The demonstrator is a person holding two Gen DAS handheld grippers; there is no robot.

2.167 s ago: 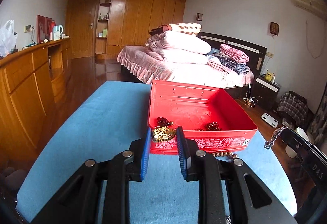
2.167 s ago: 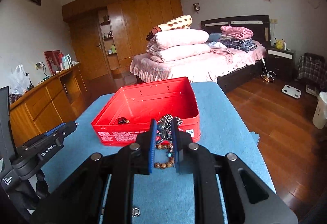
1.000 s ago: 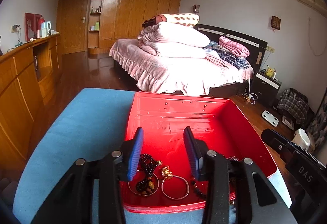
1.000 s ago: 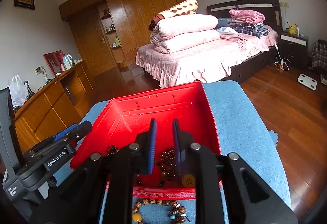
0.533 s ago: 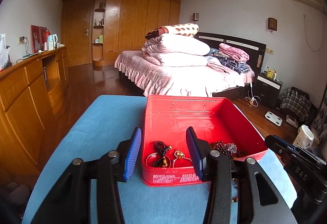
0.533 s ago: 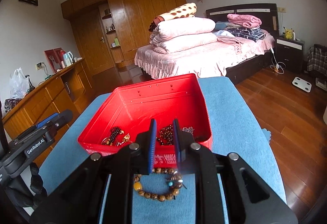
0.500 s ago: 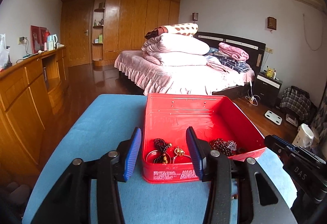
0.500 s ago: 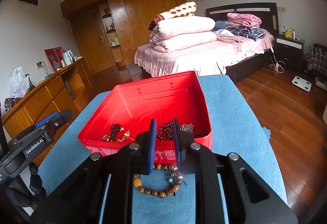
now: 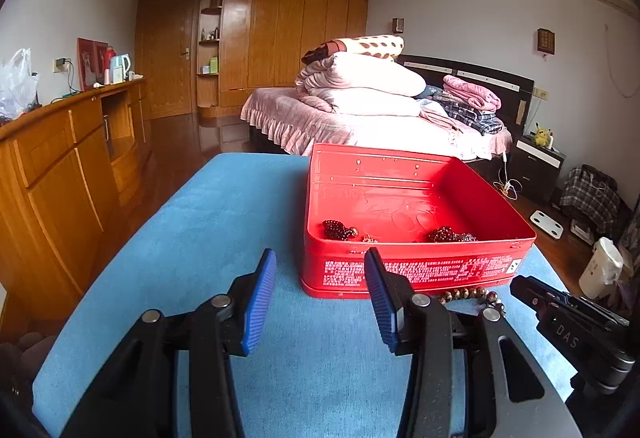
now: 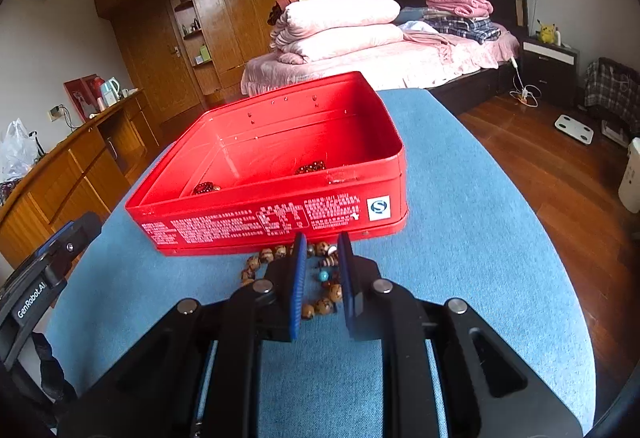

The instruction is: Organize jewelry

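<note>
One beaded bracelet (image 10: 320,278) lies flat — loop alongside red tin (image 10: 280,222).

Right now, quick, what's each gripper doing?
Left gripper: open, holding nothing.
Right gripper: jaws narrowly apart over the bead bracelet, not gripping it.

Home bedroom, bed (image 9: 360,122), wooden wardrobe (image 9: 260,26)

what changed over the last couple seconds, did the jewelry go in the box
Yes. The left gripper dropped its gold piece into the red tin, and the right gripper dropped its silvery chain. Both then pulled back, empty. The right one is now over the wooden bead bracelet. Tin and bracelet stayed put on the blue cloth.
</note>
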